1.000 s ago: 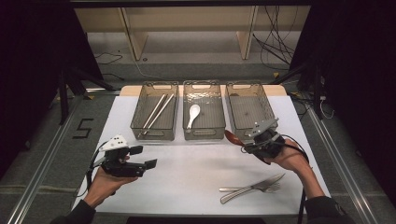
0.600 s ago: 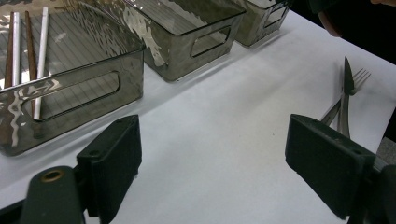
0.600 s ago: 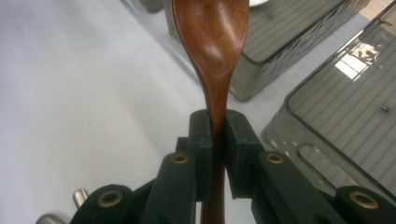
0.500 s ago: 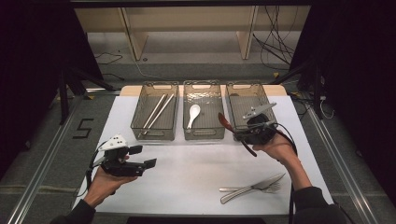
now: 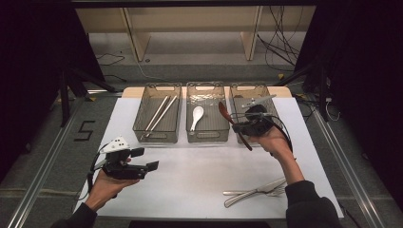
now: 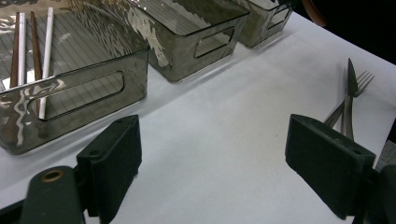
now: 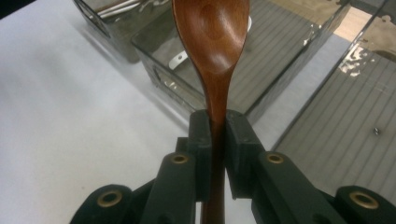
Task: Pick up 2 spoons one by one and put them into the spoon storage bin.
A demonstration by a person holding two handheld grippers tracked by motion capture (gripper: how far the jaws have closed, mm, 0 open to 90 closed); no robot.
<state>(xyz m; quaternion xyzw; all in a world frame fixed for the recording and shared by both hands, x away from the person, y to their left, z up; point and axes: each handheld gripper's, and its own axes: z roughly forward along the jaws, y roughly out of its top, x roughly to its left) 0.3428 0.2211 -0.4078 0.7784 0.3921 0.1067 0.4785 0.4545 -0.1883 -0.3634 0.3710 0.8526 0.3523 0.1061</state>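
My right gripper [image 5: 241, 125] is shut on the handle of a brown wooden spoon [image 5: 223, 110] and holds it above the gap between the middle bin [image 5: 207, 137] and the right bin [image 5: 247, 87]. In the right gripper view the spoon [image 7: 212, 42] rises from the shut right gripper [image 7: 215, 130], bowl pointing over the middle bin [image 7: 261, 70]. My left gripper [image 5: 145, 159] hovers open over the white mat at the front left. In the left gripper view the left gripper [image 6: 219, 163] has nothing between its wide-apart jaws.
The left bin [image 5: 157, 137] holds chopsticks [image 5: 159, 113]; a white spoon [image 5: 196, 116] lies in the middle bin. Metal forks [image 5: 256, 190] lie on the mat at the front right, forks [image 6: 350, 93] beyond my left gripper. Shelving stands behind the table.
My right gripper has carried the wooden spoon up and to the left, from the front of the right bin toward the middle bin. The left gripper has stayed put.
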